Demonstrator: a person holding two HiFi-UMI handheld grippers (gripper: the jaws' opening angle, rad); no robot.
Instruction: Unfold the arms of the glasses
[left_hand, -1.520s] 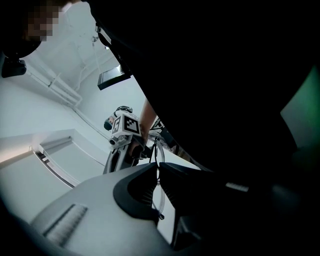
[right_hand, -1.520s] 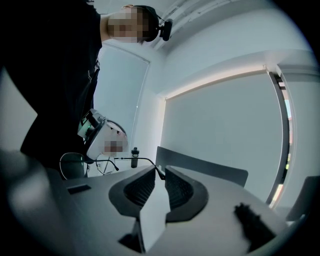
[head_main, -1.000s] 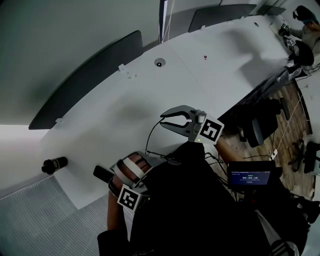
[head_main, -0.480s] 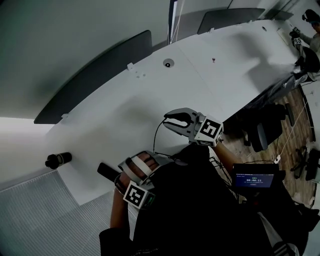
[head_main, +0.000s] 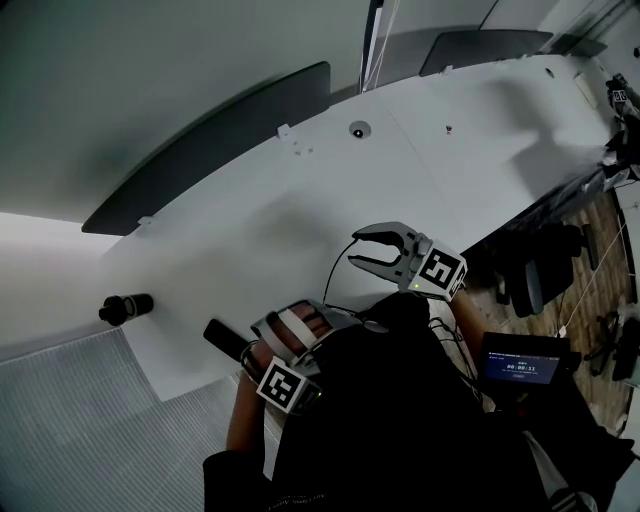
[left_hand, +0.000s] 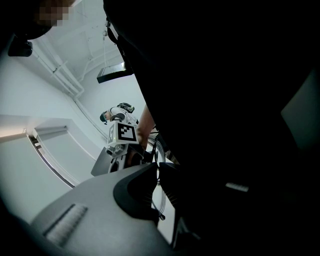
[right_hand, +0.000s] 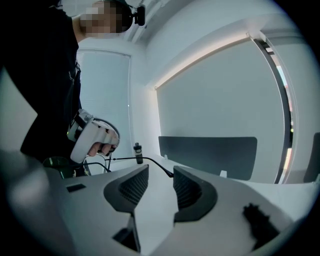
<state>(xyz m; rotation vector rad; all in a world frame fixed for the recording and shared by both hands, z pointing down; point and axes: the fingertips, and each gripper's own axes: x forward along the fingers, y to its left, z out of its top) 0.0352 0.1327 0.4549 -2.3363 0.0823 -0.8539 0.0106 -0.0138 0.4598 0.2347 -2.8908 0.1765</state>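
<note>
Holding both grippers close in front of the dark-clothed body (head_main: 400, 420), the person is working at the near edge of a wide white table (head_main: 250, 230). Its top is looking smooth and matte, and its long edge is curving. Dark flat divider panels (head_main: 210, 150) with rounded corners are standing along the far side.

The right gripper (head_main: 353, 251) is reaching out low over the table, lying almost level, with its black-and-white marker cube (head_main: 441, 270) turned up to the head camera. Its grey jaws have just been opening. Now they are standing clearly apart, and their ribbed dark pads (right_hand: 135, 185) are pressing on nothing. Only the tip of a thin black glasses arm (right_hand: 161, 166) is ending at the gap between them.

The left gripper (left_hand: 156, 169) is staying tight to the body, pointing somewhat downward, with the fingers of the hand (right_hand: 100, 147) wrapping its white handle. Its jaws are almost together and are clamping the glasses (right_hand: 56, 164). A thin round wire rim is passing between the pads, and a greenish lens is showing beside the handle. From there the slim arm is stretching out above the table toward the right gripper.

A small dark cylindrical bottle (head_main: 125, 307) is standing well apart, at the left end of the table.
</note>
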